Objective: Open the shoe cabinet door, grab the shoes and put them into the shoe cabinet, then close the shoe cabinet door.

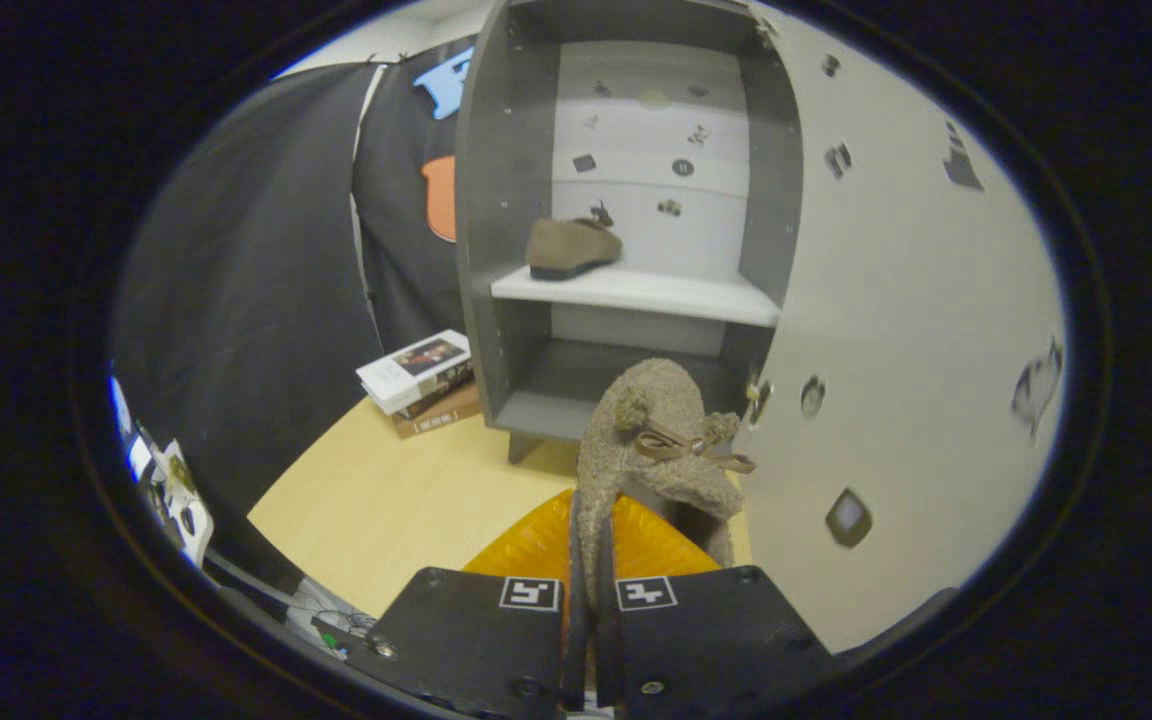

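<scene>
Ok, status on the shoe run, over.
Hand-held gripper shut on fuzzy shoe, above the orange plate. Cabinet door open; other shoe on white shelf. Nothing blocking the way in.

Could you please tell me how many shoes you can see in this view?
2. One shoe sits on the cabinet's white shelf. The other shoe, with a bow, is pinched between the gripper fingers, ahead of the open cabinet. More may be hidden.

The hand-held gripper (588, 600) points forward, its two black fingers (496, 630) drawn almost together and pinching the heel edge of a fuzzy brown slipper (661, 440) held upright between them.
</scene>
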A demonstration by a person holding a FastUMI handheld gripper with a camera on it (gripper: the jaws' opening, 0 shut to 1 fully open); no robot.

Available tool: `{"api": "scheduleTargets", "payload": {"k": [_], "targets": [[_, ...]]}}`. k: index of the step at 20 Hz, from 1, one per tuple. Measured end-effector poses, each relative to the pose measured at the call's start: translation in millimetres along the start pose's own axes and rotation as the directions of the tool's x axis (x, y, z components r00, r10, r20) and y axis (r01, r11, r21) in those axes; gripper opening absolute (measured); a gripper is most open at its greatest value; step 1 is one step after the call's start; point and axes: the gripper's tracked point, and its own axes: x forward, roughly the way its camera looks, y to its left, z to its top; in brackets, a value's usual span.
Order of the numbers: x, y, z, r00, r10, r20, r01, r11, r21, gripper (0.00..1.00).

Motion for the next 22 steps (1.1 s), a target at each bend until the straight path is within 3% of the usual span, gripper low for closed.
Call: {"api": "scheduleTargets", "payload": {"k": [8,13,16,22], "targets": [[-9.2,1.5,173.0,0.979,0.021,0.203,-0.031,0.998,0.048,0.07],[26.1,-17.1,259.6,0.949,-0.043,0.312,0.021,0.997,0.072,0.08],[59.4,-31.8,284.1,0.946,-0.078,0.315,0.061,0.996,0.066,0.07],[152.2,-91.7,290.9,0.934,-0.232,0.271,0.256,0.965,-0.057,0.07]]}}
